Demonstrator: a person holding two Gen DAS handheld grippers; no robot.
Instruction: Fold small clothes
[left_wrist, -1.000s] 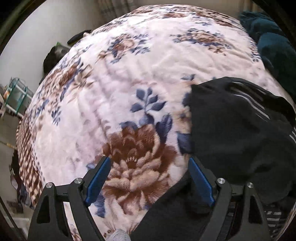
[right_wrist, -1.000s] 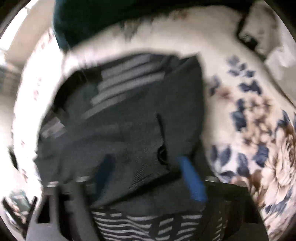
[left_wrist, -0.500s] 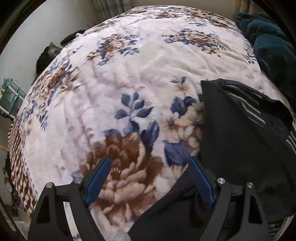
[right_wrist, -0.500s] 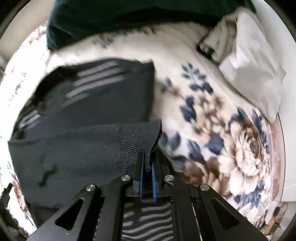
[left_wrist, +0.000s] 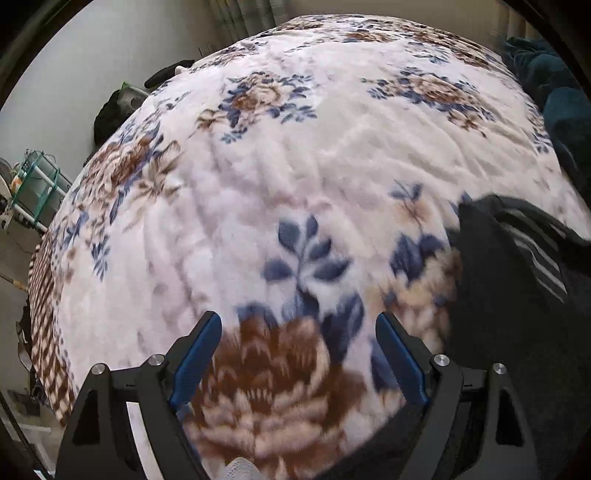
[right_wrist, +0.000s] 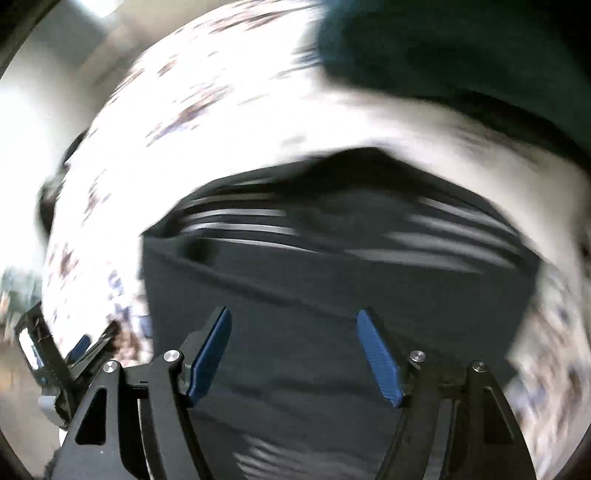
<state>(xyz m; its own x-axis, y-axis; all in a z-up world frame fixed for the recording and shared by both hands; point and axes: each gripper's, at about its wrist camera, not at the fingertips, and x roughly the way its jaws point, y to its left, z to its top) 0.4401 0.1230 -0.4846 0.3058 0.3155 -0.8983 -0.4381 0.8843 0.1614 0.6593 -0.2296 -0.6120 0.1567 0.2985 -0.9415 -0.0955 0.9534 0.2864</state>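
A black garment with grey stripes (left_wrist: 517, 314) lies on the floral blanket (left_wrist: 295, 166), at the right of the left wrist view. My left gripper (left_wrist: 297, 321) stands open over a brown flower print, to the left of the garment, with nothing between its fingers. The right wrist view is blurred by motion. There the garment (right_wrist: 332, 288) fills the middle, folded over itself. My right gripper (right_wrist: 294, 315) hovers above it with its jaws opening, and the pads press on nothing. The left gripper (right_wrist: 77, 347) shows at the lower left edge of that view.
A dark teal blanket (left_wrist: 561, 110) is heaped at the far right of the bed, also seen as teal blanket (right_wrist: 443, 48). The bed's edge drops off at the left, with a green rack (left_wrist: 33, 184) and a dark bag (left_wrist: 110, 114) beyond it.
The right gripper was shut on the garment's edge half a second ago; it has let go, opened and swung back over the garment. The left gripper has drifted left, off the cloth.
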